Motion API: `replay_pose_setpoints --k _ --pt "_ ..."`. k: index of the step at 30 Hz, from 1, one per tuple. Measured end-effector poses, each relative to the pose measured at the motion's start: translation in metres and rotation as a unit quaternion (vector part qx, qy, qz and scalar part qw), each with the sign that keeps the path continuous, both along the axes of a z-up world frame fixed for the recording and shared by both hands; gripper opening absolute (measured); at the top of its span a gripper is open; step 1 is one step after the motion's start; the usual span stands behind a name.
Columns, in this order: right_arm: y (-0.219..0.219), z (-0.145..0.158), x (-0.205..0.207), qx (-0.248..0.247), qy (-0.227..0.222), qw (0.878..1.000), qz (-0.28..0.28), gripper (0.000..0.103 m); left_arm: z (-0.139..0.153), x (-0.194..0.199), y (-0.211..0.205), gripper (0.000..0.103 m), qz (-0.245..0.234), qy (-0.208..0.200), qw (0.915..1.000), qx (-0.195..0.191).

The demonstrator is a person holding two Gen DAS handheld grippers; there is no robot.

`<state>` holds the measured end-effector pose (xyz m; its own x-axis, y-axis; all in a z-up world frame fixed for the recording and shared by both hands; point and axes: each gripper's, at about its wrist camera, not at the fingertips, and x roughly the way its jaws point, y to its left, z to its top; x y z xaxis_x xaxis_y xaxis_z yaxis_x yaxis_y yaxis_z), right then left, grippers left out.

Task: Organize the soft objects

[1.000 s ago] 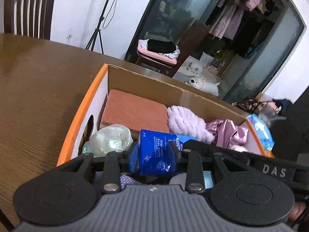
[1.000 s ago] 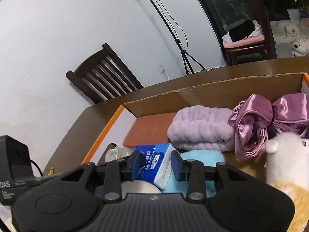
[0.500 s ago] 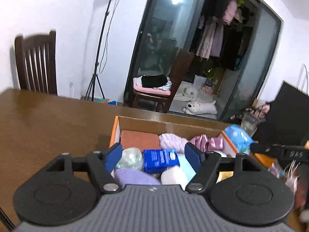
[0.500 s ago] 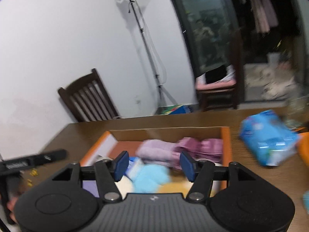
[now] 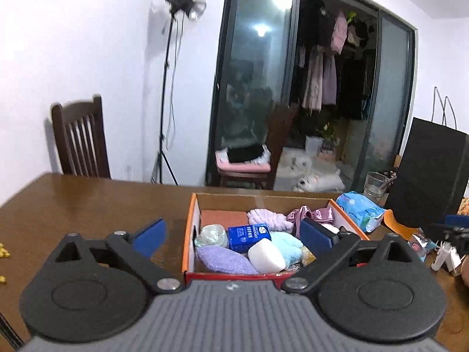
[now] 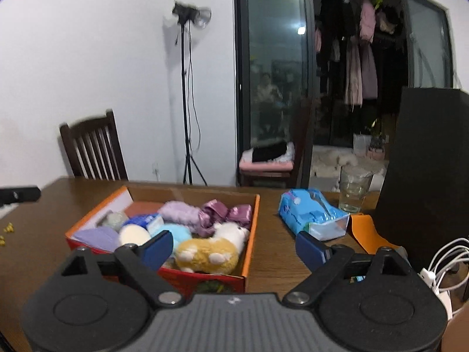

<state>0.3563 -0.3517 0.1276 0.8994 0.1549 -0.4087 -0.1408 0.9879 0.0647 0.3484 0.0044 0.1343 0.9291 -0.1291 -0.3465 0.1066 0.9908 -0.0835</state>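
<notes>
1. On the brown wooden table [image 5: 88, 202] in the left wrist view, an orange-rimmed cardboard box [image 5: 189, 228] sits ahead of the left gripper [image 5: 233, 236]. Its jaws are spread wide and opening further, with nothing clamped; the blue pads [image 5: 149, 236] frame the box from above without touching it.
2. Inside the box lie a blue tissue packet [image 5: 247, 237], a white sponge [image 5: 266, 255], a lilac cloth [image 5: 225, 259], a light blue puff [image 5: 285, 243], a pearly ball [image 5: 211, 235], a fluffy pink band [image 5: 268, 218], a satin bow [image 5: 310, 214] and a terracotta pad [image 5: 224, 217].
3. Right of the box, a blue wipes pack [image 5: 360, 209] rests on the table, with a drinking glass [image 5: 376, 186] behind it.
4. Across the table in the right wrist view, the right gripper [image 6: 231, 248] is also opening wide and holds nothing. The box [image 6: 252, 228] lies below its left pad, well filled.
5. A yellow and white plush toy [image 6: 212, 249] lies at the box's near right corner, beside the satin bow [image 6: 225, 214].
6. The wipes pack [image 6: 310, 214] sits apart from the box, to its right, near the glass [image 6: 353, 189] and white cables [image 6: 445, 261].
</notes>
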Motion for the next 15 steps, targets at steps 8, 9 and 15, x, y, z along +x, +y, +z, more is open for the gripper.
replay_pose_setpoints --k 8,9,15 --pt "0.007 -0.042 -0.081 0.044 -0.058 0.997 0.005 0.094 -0.048 -0.101 -0.015 0.102 0.047 -0.057 0.9965 0.039" --pt "0.010 -0.048 -0.091 0.044 -0.059 0.997 0.007 0.094 -0.054 -0.113 -0.015 0.103 0.046 -0.057 0.9967 0.035" --pt "0.021 -0.082 -0.157 0.044 -0.052 0.998 0.015 0.095 -0.087 -0.178 -0.011 0.103 0.039 -0.038 0.9984 0.016"
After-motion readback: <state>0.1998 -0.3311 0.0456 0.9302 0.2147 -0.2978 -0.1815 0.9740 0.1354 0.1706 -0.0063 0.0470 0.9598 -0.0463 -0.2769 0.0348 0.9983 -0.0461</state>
